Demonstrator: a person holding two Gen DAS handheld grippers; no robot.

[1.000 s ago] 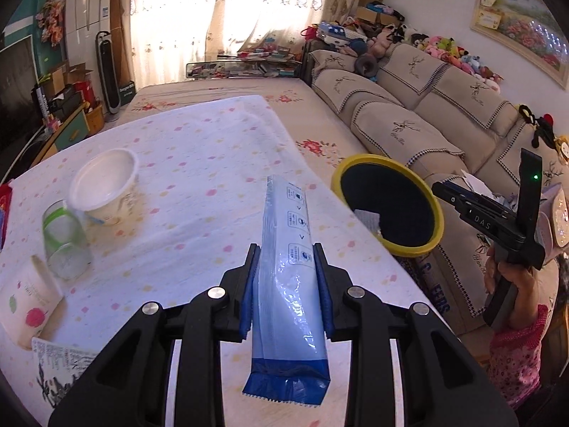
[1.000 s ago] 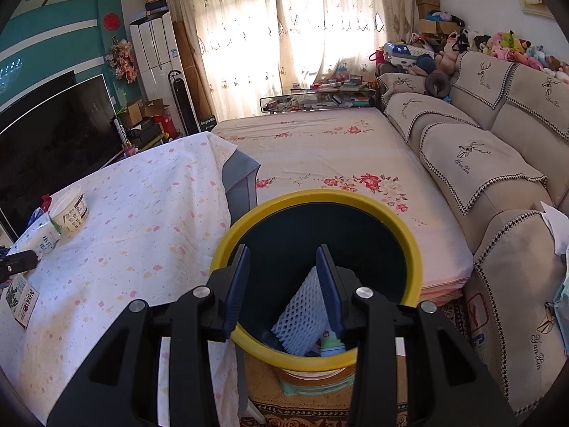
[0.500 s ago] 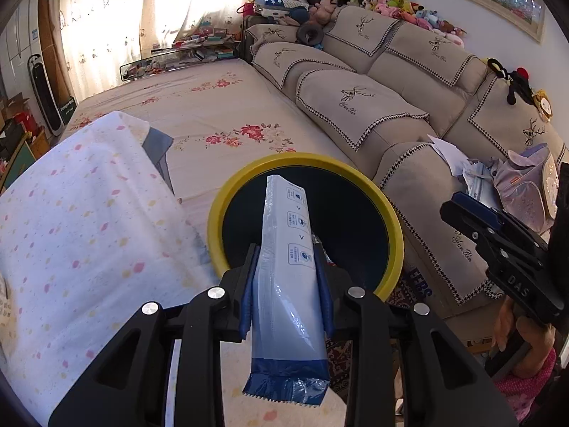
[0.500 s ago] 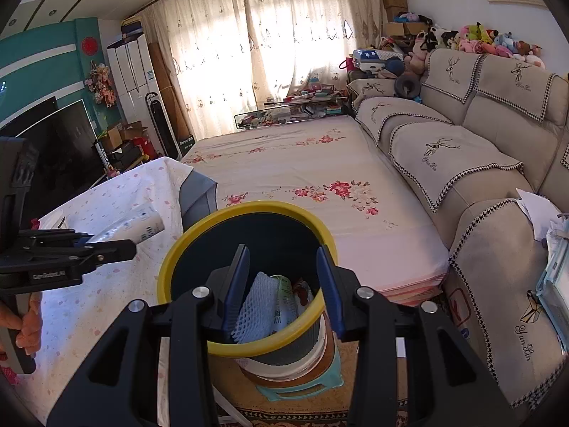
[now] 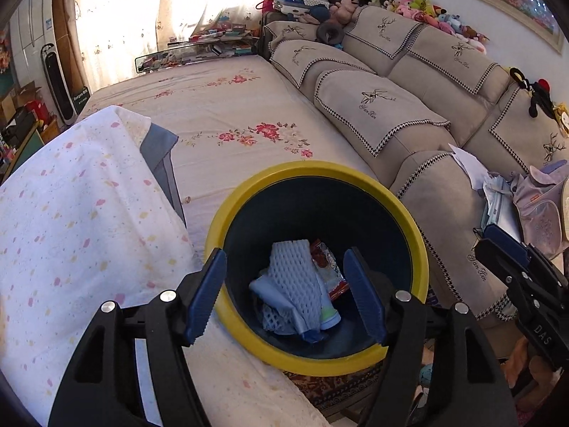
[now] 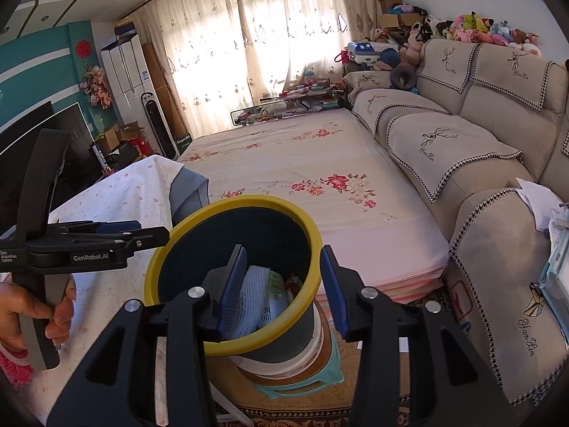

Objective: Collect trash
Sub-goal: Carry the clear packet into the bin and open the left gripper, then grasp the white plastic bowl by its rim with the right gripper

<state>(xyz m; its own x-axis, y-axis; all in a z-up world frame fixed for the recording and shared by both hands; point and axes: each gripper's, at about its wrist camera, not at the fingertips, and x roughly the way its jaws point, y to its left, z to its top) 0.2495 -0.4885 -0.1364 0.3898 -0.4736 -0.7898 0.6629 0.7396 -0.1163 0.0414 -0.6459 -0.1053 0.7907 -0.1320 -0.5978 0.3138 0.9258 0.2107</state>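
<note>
Sofa (image 5: 419,106) along right, flowered bed (image 5: 231,114) behind. Dotted tablecloth (image 5: 71,220) at my left. Yellow-rimmed bin (image 5: 416,249) beside cloth edge, on teal stool (image 6: 302,384). Trash in bin: white foam net (image 5: 295,277), red wrapper (image 5: 327,267), pale packet (image 5: 270,295) underneath. My left gripper (image 5: 284,295) over bin, jaws just spread, nothing between. My right gripper (image 6: 281,288) apart too, empty, straddling bin rim.
</note>
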